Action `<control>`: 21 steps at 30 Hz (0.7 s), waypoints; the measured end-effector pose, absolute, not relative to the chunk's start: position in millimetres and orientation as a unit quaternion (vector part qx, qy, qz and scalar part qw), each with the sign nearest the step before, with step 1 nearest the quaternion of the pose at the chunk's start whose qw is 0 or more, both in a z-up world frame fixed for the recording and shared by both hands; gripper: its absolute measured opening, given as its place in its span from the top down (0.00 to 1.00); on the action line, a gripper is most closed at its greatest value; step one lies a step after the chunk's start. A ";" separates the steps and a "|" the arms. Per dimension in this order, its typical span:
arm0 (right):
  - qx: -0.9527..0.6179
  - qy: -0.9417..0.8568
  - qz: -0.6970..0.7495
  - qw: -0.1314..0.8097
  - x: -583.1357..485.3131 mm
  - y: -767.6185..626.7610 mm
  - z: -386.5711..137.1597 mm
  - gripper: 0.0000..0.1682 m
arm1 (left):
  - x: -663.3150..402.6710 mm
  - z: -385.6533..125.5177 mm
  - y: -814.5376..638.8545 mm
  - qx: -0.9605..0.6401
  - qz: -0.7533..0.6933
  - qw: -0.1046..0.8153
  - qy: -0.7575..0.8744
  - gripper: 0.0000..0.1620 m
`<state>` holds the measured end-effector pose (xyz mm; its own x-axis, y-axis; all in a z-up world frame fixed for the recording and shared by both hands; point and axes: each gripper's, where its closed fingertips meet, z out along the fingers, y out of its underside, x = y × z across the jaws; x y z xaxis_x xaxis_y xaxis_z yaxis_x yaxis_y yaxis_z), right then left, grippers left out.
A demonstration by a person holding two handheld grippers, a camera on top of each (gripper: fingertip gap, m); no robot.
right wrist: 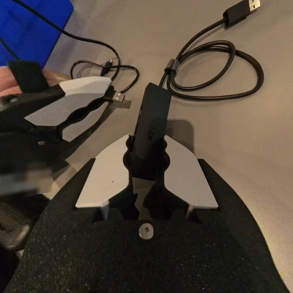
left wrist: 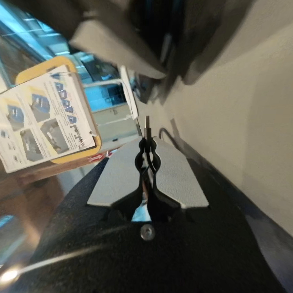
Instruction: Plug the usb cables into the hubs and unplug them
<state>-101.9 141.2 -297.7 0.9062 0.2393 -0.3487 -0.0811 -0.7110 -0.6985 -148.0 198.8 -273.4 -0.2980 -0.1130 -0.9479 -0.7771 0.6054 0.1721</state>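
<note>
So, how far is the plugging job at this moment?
Done: the right tongs grip the black hub, and the left tongs grip a USB plug. In hand: the plug points at the hub's side, a gap between. Left: insert it, then unplug.

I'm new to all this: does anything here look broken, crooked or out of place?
Nothing stands out. The right gripper holds the black hub, the left gripper holds a USB plug just short of it.

The flat black USB hub [right wrist: 152, 125] stands on the grey tabletop [right wrist: 237, 142]; the silver-tipped USB plug [right wrist: 118, 97] sits just left of it, its coiled black cable [right wrist: 222, 69] behind.
</note>
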 end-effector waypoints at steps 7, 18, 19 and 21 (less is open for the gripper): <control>-0.896 -0.037 0.237 0.374 -102.4 140.7 -296.4 0.78 | -129.4 -235.0 156.5 -0.295 0.036 0.673 0.677 0.96; -0.896 -0.038 0.235 0.375 -102.0 140.8 -296.4 0.78 | -140.5 -206.9 146.7 -0.346 -0.206 0.684 0.609 0.96; -0.896 -0.038 0.236 0.375 -102.1 140.8 -296.4 0.78 | -140.9 -206.9 147.3 -0.348 -0.208 0.683 0.608 0.96; -0.896 -0.039 0.236 0.375 -102.1 140.8 -296.4 0.78 | -141.1 -207.8 148.4 -0.351 -0.207 0.680 0.609 0.96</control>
<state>-102.1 140.8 -296.4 0.8859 0.2463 -0.3932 -0.1070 -0.7163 -0.6896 -141.1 148.4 -207.8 0.1725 -0.7102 -0.6826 -0.1457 0.6669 -0.7307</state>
